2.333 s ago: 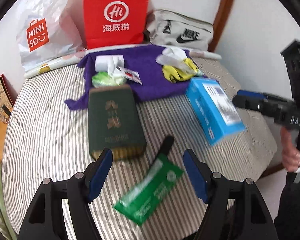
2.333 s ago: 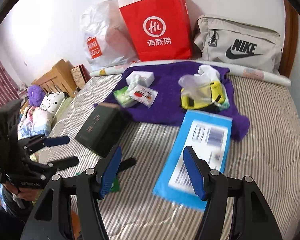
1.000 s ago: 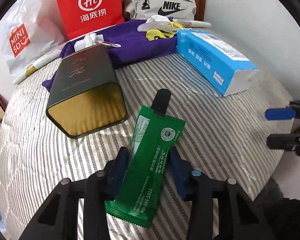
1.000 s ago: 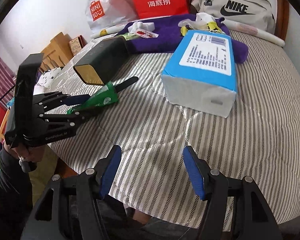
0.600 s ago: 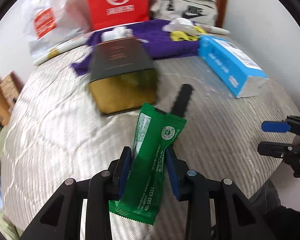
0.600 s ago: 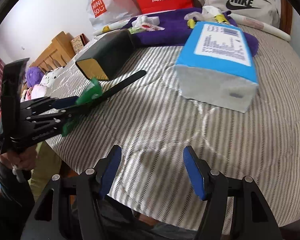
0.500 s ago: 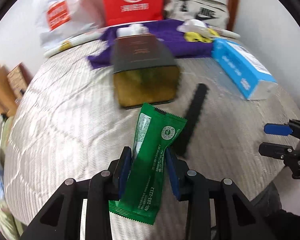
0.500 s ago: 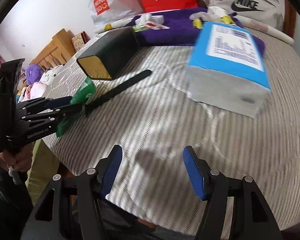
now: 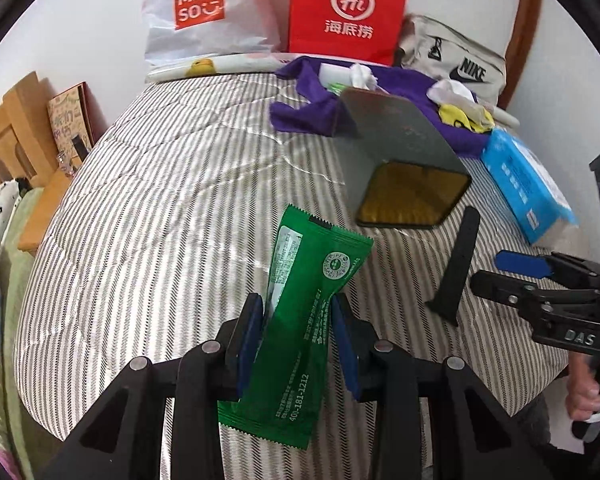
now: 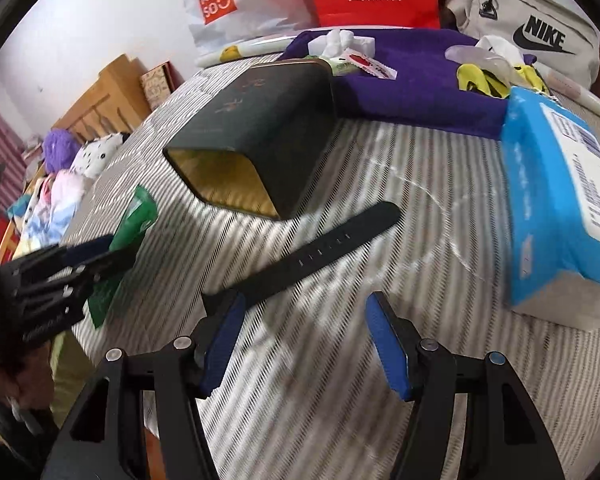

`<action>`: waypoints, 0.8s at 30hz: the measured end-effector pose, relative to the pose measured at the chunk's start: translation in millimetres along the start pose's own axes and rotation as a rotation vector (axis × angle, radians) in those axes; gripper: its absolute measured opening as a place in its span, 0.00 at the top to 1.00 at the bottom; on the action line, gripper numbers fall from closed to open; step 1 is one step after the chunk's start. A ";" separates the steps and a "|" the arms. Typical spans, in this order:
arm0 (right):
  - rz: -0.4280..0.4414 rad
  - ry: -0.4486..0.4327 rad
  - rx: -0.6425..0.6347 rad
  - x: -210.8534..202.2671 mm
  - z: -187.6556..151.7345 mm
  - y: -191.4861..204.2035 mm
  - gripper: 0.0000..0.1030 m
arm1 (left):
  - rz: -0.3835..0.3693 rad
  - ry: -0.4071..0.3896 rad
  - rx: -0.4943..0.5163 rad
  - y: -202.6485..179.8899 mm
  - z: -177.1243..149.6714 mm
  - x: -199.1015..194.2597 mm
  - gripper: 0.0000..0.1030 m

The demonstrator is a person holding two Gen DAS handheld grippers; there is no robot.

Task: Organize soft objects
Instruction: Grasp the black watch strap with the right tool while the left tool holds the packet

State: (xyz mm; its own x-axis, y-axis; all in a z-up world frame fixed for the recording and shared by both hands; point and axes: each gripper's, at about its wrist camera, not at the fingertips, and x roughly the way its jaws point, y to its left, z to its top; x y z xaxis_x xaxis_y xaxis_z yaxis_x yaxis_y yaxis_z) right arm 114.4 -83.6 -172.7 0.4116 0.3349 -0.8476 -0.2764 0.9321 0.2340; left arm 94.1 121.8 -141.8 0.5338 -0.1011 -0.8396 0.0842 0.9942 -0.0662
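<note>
My left gripper (image 9: 298, 340) is shut on a green foil packet (image 9: 304, 312), held above the striped bed (image 9: 172, 200); the same packet (image 10: 134, 216) and left gripper (image 10: 96, 256) show at the left of the right wrist view. A black strap (image 10: 320, 252) lies flat on the bed, its near end just ahead of my right gripper (image 10: 304, 344), which stands open with nothing between its fingers. In the left wrist view the strap (image 9: 458, 264) lies beside the right gripper (image 9: 500, 270). A purple cloth (image 10: 420, 80) at the back carries tissue, small packets and a yellow item (image 10: 484, 76).
A dark green box with a gold end (image 10: 260, 148) lies beside the strap. A blue tissue pack (image 10: 560, 200) sits at the right. A red paper bag (image 9: 346, 12), a white plastic bag (image 9: 196, 12) and a grey Nike bag (image 9: 456, 60) line the wall. Wooden furniture (image 9: 16, 136) stands left.
The left gripper has carried the green packet leftward off the strap and rolled. The right gripper has moved in toward the strap, which now lies just before its fingers.
</note>
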 end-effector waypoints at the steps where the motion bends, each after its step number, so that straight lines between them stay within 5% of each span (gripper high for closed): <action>1: -0.015 -0.002 0.005 2.0 3.6 2.7 0.38 | -0.005 -0.003 -0.007 2.4 0.3 -0.3 0.67; 6: -0.106 -0.009 0.029 13.2 14.0 12.0 0.38 | -0.034 -0.009 -0.035 12.3 2.3 2.1 0.67; 10: -0.247 -0.032 -0.100 21.1 13.2 30.5 0.38 | -0.051 -0.004 -0.050 15.4 2.1 5.7 0.67; 24: -0.210 0.011 -0.084 -10.8 -25.4 -9.4 0.37 | -0.098 0.024 -0.056 0.5 -7.8 4.5 0.67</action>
State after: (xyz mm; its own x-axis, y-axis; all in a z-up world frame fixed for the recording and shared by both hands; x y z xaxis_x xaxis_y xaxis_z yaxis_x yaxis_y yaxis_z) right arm 90.4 -99.5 -177.8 0.4582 0.1326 -0.8789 -0.2568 0.9664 0.0119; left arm 90.0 122.1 -149.8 0.5049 -0.1979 -0.8402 0.0877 0.9801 -0.1781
